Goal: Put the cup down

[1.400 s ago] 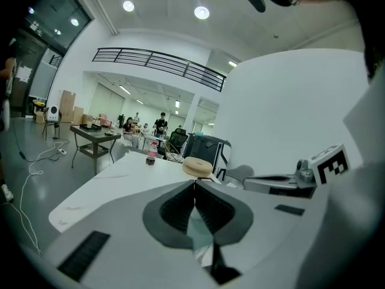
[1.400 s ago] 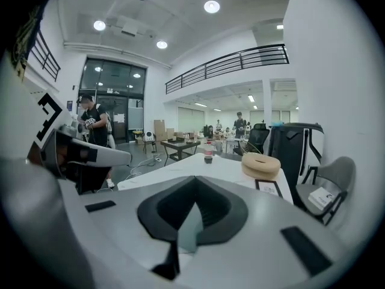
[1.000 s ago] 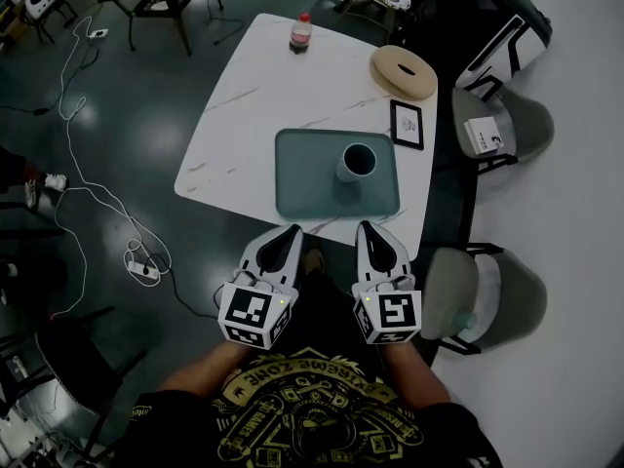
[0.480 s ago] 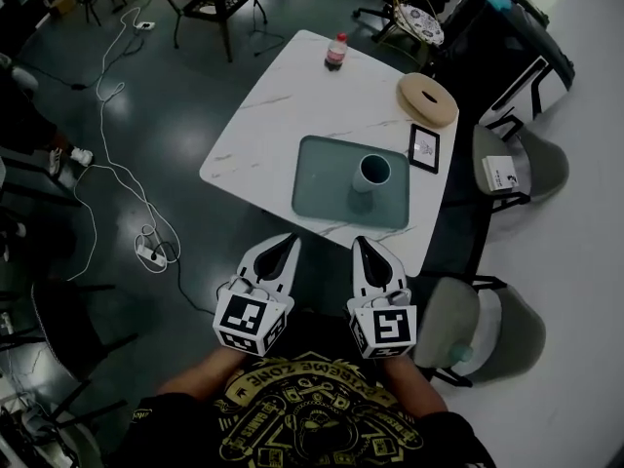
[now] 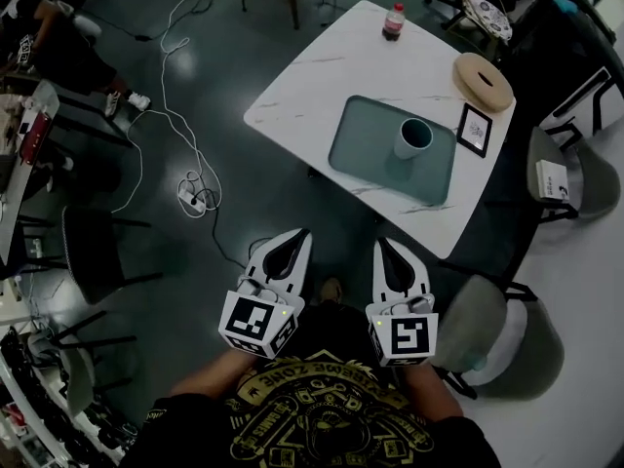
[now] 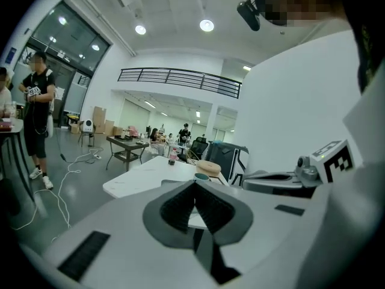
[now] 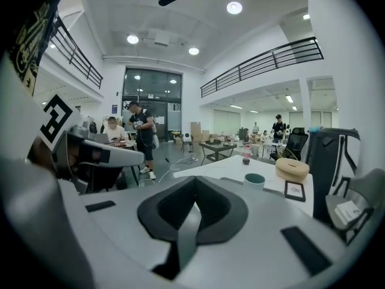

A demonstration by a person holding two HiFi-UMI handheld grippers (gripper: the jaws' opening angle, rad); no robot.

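- Cup stands upright on a teal tray, in the tray's right half, with its mouth facing up and nothing touching it.
- The tray lies flat on a white marble-patterned table, close to the table edge nearest the person.
- A soft-drink bottle with a red cap stands at the table's far corner.
- A round wooden ring lies at the table's right corner.
- A small black-framed card lies just beside the tray's right edge.
- The left gripper has its jaws closed together with nothing between them. It is held in front of the person's chest over the dark floor, well apart from the table.
- The right gripper also has its jaws pressed together and holds nothing. Its tips point toward the table's near edge but stay clear of it, and it is well apart from the cup.
- The two grippers sit side by side, each with its marker cube toward the person.
- A grey chair stands near the right gripper, by the table's near right side.
- A white cable runs across the floor to a power strip left of the table.
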